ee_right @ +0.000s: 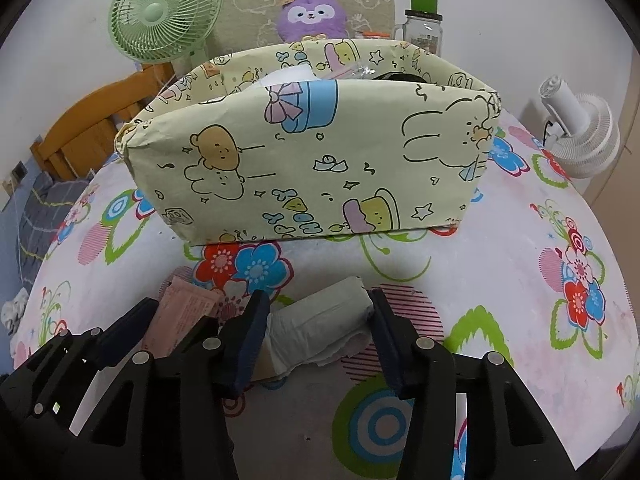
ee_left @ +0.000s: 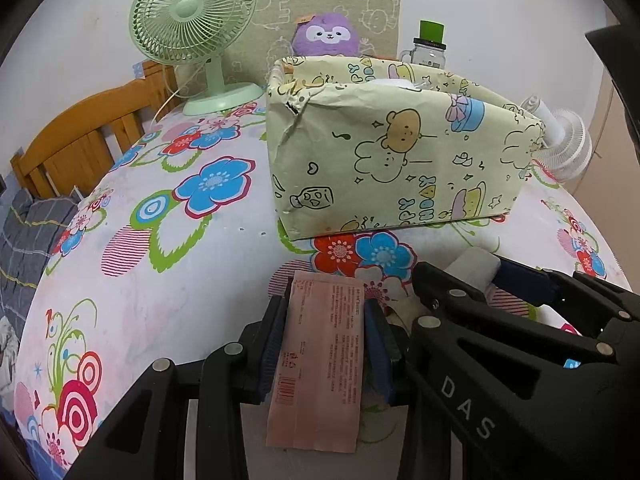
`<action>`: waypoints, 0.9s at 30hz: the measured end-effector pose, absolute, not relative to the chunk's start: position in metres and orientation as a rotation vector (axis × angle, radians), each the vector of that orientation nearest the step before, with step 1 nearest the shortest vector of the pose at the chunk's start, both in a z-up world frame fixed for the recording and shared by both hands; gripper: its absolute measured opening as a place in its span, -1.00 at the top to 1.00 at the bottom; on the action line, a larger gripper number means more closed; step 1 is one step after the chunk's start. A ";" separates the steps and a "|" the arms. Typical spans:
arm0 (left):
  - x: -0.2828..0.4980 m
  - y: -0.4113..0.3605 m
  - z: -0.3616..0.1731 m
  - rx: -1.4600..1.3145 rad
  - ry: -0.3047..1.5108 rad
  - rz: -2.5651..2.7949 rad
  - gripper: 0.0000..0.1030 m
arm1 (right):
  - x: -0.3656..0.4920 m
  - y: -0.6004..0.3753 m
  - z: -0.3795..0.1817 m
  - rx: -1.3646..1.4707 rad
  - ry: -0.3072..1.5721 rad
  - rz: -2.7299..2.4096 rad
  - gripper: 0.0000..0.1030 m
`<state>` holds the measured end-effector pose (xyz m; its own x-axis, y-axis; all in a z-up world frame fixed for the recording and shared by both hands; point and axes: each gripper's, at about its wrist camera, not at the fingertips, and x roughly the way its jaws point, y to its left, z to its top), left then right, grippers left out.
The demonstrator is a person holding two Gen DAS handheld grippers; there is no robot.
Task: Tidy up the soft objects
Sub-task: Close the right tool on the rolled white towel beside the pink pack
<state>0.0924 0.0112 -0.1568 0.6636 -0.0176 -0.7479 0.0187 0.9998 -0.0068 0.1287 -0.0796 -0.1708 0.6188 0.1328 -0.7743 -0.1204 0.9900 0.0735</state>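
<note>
Left wrist view. The left gripper point(ee_left: 326, 344) has its two blue-padded fingers clamped on a flat pink packet point(ee_left: 320, 364), which stands between them above a table point(ee_left: 208, 280) covered with a white cloth printed with large flowers. Beyond the packet sits an open box point(ee_left: 400, 152) wrapped in pale yellow cartoon paper, resting on the cloth. At lower right the right gripper point(ee_left: 486, 276) enters, a white bundle point(ee_left: 474, 266) visible at its tips. Behind the box: a green desk fan point(ee_left: 196, 32) at left, a purple plush toy point(ee_left: 325, 36), a glass jar with a green lid point(ee_left: 430, 46), and a small white fan point(ee_left: 566, 144) at right. A wooden bed frame point(ee_left: 80, 136) and grey checked bedding point(ee_left: 28, 232) lie beyond the table's left edge; the wall is plain white.

Right wrist view. The fingers of the right gripper point(ee_right: 316, 332) flank the white bundle point(ee_right: 316, 328), a soft folded item lying on the cloth just in front of the box point(ee_right: 312, 152); both pads appear to touch its sides, though whether they press it cannot be told. The pink packet point(ee_right: 182, 312) and left gripper point(ee_right: 160, 320) appear at lower left. Contents show above the box rim, indistinct.
</note>
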 end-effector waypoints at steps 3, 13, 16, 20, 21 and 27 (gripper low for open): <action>0.090 0.010 -0.154 -0.001 0.837 -0.024 0.22 | 0.125 -0.081 -0.167 0.015 0.883 0.143 -0.02; 0.081 0.002 -0.140 -0.003 0.798 -0.040 0.23 | 0.111 -0.091 -0.151 0.022 0.837 0.126 -0.01; 0.078 0.001 -0.135 -0.002 0.784 -0.042 0.22 | 0.108 -0.093 -0.146 0.025 0.823 0.124 -0.01; 0.073 -0.001 -0.128 0.001 0.766 -0.043 0.22 | 0.102 -0.096 -0.138 0.029 0.802 0.122 -0.01; 0.072 -0.002 -0.126 0.001 0.761 -0.043 0.22 | 0.101 -0.097 -0.136 0.030 0.796 0.121 -0.01; 0.064 -0.006 -0.115 -0.001 0.731 -0.047 0.22 | 0.091 -0.101 -0.125 0.027 0.762 0.117 -0.01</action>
